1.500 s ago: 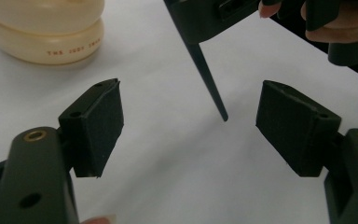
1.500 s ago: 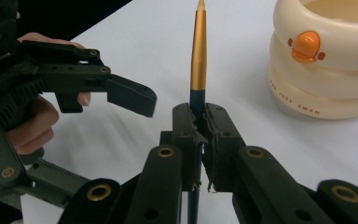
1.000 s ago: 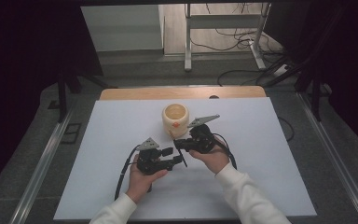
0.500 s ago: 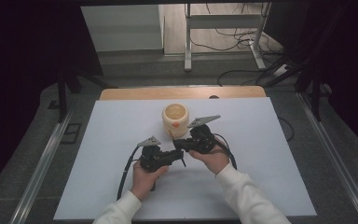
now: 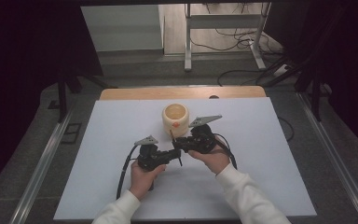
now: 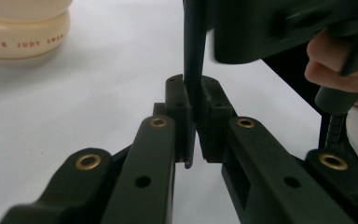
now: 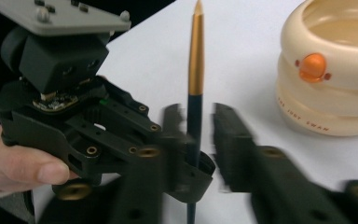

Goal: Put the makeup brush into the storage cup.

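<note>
The left gripper [image 6: 193,133] has its fingers clamped on a dark pen [image 7: 195,100] with a gold tip, holding it upright just above the white bench [image 5: 270,154]. The right gripper [image 7: 198,135] has just been opening; its fingers flank the pen without pressing it. A cream duck-faced pot [image 5: 175,119] stands just beyond both grippers

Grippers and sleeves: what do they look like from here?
Both the left gripper and the right gripper are matte black, each topped by a grey three-cornered plate. Brass-coloured pins dot the jaw links in both gripper views. A black cable trails from the left one. The person wears white sleeves.
</note>
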The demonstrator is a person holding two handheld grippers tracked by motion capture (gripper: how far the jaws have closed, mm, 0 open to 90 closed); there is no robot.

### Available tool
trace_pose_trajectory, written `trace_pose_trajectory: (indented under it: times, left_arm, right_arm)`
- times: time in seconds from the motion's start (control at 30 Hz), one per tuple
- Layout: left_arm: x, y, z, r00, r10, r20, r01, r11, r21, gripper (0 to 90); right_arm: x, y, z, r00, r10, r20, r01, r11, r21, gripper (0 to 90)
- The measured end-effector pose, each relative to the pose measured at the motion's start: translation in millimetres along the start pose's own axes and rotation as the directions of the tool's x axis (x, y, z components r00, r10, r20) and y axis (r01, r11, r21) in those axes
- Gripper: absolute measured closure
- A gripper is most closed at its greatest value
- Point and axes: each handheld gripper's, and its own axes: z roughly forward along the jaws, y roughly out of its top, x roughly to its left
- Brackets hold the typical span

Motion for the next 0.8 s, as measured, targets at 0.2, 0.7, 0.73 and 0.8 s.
trace_pose_trajectory:
  times: [0.2, 0.7, 0.73, 0.8]
  left_arm:
    - [0.6, 0.8, -3.9, 0.9999, 0.011, -0.004, -0.011, 0.9999, -0.011, 84.3]
    - [3.1, 4.3, -15.4, 0.9988, 0.043, -0.024, -0.044, 0.9986, -0.031, 84.1]
    - [3.4, 4.4, -15.9, 0.9988, 0.043, -0.023, -0.044, 0.9985, -0.031, 84.1]
    - [3.6, 4.3, -16.5, 0.9987, 0.045, -0.024, -0.045, 0.9986, -0.029, 84.0]
  right_arm:
    - [-5.4, 1.3, -6.4, 0.9991, 0.016, -0.039, -0.017, 0.9996, -0.022, 35.6]
    - [-16.5, -6.0, -23.6, 0.9987, 0.051, 0.009, -0.049, 0.9942, -0.095, 22.1]
    - [-17.5, -7.4, -24.6, 0.9981, 0.058, 0.020, -0.056, 0.9939, -0.095, 22.7]
    - [-20.1, -10.3, -26.5, 0.9966, 0.065, 0.050, -0.060, 0.9926, -0.105, 23.3]
